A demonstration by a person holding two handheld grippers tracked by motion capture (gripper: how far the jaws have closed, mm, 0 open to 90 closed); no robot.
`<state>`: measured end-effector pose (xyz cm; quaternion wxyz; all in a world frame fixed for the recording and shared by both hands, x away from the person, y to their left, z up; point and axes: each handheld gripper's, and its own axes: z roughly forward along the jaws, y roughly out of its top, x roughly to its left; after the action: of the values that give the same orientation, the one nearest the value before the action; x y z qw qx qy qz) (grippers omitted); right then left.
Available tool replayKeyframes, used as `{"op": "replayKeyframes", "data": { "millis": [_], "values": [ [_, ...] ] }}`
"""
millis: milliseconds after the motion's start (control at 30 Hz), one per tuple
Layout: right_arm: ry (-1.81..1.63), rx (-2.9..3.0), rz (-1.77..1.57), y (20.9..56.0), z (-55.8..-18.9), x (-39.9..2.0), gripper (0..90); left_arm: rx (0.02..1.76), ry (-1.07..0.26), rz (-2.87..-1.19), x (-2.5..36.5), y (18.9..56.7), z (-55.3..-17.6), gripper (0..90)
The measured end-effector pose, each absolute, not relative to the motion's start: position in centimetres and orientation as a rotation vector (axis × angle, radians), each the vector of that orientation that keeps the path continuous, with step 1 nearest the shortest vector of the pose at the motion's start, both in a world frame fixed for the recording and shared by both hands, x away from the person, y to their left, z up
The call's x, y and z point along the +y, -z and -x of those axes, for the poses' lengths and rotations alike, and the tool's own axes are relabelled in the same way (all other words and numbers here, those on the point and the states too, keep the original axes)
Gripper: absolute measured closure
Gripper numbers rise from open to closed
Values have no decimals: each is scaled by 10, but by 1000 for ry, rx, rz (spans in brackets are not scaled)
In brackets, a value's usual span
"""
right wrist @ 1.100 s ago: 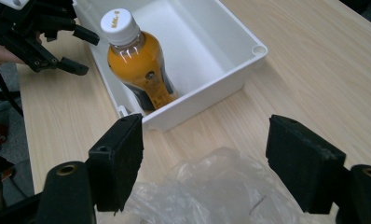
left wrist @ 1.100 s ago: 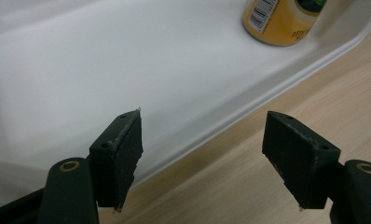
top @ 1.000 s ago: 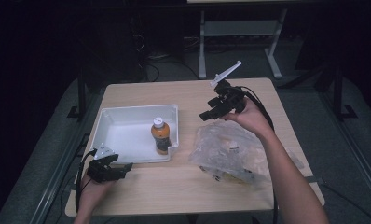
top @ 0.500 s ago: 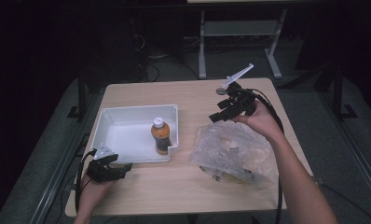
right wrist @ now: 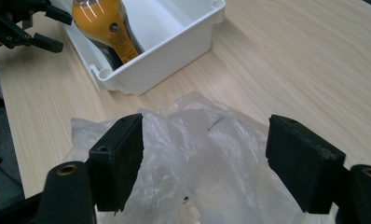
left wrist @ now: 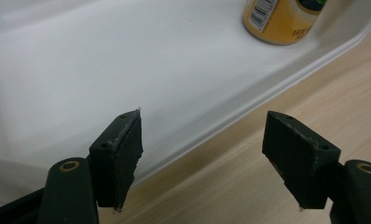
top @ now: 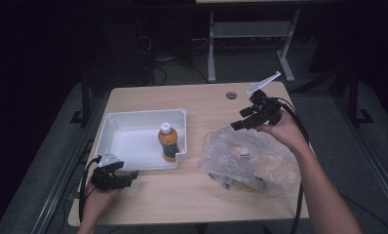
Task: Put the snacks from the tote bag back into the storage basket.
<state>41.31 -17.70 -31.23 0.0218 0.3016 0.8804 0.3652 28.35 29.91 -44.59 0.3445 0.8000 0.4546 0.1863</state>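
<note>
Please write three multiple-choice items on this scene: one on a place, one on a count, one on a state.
1. Where is the orange bottle?
A. on the bare table
B. in the white bin
C. inside the plastic bag

2. How many bottles stand in the bin?
A. one
B. two
C. three

3. How are the right tongs?
A. shut on the bag
B. shut on the bottle
C. open above the bag

Answers: B, the bin's walls surround the bottle; A, a single bottle stands there; C, the jaws are spread wide with nothing between them.

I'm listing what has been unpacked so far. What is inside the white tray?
One orange bottle with a white cap stands upright near the right wall of the white tray. The tray floor beside it looks bare.
</note>
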Motion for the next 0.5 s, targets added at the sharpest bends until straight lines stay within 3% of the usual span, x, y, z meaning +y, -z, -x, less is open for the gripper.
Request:
{"op": "replayKeyframes", "data": {
  "millis": [500],
  "values": [
    [-1131,2714,-985,326,-405,-202,271,1186,-482,-2069,299,447,-284,282]
  ]
}}
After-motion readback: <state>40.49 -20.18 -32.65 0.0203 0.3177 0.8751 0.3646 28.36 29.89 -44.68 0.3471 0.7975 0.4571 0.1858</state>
